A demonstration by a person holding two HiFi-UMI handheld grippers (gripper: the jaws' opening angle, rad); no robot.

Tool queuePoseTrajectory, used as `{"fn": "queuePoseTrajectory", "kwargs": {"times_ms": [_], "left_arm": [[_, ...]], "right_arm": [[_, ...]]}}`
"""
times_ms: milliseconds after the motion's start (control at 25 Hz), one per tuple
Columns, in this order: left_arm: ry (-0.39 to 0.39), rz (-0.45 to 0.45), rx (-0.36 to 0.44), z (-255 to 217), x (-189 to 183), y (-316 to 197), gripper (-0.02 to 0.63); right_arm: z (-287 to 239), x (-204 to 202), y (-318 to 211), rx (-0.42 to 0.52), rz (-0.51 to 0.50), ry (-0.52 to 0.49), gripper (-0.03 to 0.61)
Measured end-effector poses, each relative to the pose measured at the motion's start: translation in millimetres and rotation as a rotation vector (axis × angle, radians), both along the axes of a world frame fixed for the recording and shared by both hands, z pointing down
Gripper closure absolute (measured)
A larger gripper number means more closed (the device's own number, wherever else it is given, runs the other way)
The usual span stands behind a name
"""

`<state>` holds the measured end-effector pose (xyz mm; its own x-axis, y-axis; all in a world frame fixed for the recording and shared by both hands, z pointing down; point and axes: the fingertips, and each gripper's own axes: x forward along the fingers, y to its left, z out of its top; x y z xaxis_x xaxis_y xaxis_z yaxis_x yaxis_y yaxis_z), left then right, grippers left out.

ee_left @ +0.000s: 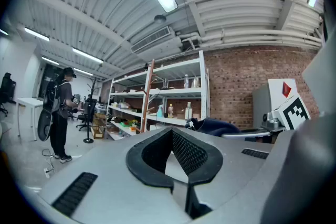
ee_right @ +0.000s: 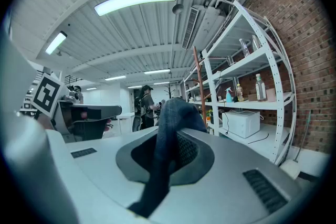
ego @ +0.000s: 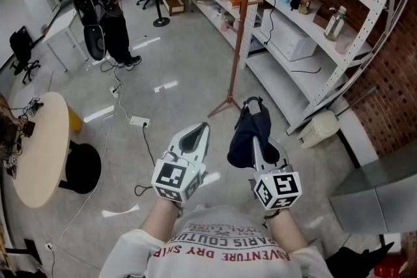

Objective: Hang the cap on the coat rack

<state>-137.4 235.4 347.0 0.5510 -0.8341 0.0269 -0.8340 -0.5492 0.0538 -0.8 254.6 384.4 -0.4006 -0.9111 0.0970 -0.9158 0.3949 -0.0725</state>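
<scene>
- Closest to us, at the bottom of the head view, we see a pale printed shirt (ego: 221,247) and two bare forearms, each leading to a gripper with a marker cube.
- Our right gripper (ego: 255,132) is clamped on the cap (ego: 246,135) — in the right gripper view the dark blue cloth (ee_right: 176,113) runs up between the black pads and droops over their tips.
- We see the cap held in the air above the grey floor (ego: 169,55), clear of everything else.
- Our left gripper (ego: 195,135) sits just beside the right one; in its own view its jaws (ee_left: 171,134) are drawn narrow, tips meeting, with nothing between them.
- We see the coat rack (ego: 240,29) ahead of the cap — a thin wooden pole on spread feet, close in front of the white shelving (ego: 326,29).
- On a lower shelf we see a white microwave (ego: 293,42).
- Farther off to the left, a person in dark clothes (ego: 104,10) stands on the floor, and a round pale table (ego: 39,153) sits at the left edge.
</scene>
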Motion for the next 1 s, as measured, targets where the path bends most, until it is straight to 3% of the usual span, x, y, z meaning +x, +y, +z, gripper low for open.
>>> {"fn": "queuePoseTrajectory", "kwargs": {"times_ms": [560, 1000], "left_arm": [[-0.013, 0.020, -0.004, 13.5, 0.2, -8.5, 0.609], [-0.016, 0.060, 0.000, 14.7, -39.1, -20.7, 0.609]], "right_arm": [[3.1, -0.3, -9.2, -0.018, 0.007, -0.013, 0.554], [4.2, -37.2, -20.1, -0.025, 0.065, -0.030, 0.554]]}}
